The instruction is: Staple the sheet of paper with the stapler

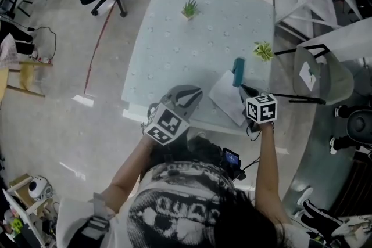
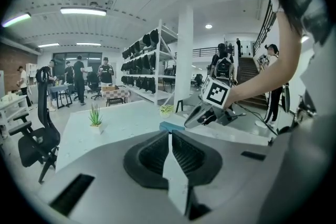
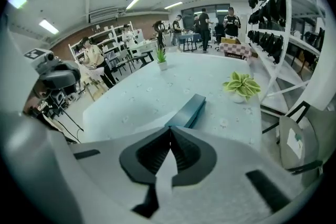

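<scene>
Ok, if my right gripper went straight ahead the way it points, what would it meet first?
Probably the teal stapler, dead ahead of the right gripper; depth is unclear, so the sheet of paper could come first.

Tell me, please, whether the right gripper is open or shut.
Shut. The right gripper shows its jaws meeting at the tips, with nothing between them.

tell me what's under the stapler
The stapler lies on the table, at the far corner of the sheet of paper. How far the sheet reaches beneath it is covered.
</scene>
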Demonstrator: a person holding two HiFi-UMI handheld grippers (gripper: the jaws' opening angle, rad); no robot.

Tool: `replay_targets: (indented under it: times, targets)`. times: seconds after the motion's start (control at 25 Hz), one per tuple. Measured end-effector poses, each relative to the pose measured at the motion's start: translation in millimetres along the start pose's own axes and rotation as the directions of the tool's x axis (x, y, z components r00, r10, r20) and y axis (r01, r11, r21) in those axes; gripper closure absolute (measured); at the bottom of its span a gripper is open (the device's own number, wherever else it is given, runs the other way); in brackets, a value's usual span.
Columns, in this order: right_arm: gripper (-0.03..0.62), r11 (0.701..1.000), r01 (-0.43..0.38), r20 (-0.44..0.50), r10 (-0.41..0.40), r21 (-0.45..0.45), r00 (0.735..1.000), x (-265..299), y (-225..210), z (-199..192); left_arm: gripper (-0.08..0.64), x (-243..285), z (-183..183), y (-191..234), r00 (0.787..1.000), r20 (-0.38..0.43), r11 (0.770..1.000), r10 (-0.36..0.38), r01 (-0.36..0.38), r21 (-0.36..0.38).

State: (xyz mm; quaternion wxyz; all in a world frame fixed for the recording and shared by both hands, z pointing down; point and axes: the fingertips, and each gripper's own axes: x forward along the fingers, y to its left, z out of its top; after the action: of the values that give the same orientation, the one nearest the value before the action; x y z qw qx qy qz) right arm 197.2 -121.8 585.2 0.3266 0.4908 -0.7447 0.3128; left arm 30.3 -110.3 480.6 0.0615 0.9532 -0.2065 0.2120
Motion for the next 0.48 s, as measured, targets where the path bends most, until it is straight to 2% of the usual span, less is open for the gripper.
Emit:
replay_targets:
  times: [0.2,0.48]
  targets:
    - [0.603,0.999,-0.044,0.155,0.04,0.027,0.987,-32.1,27.0,-0.7,0.543,-2.5,5.9,-21.0,0.999,0.016,0.999,0.052,-0.052,-0.002]
    - [0.603,0.992,-0.122,0.326,0.104,0.033,0.94,-91.0,64.5,-19.1,0.543,-13.1,3.0,-77.8,0.994,0.007,0.993,0.114,-0.113,-0.046]
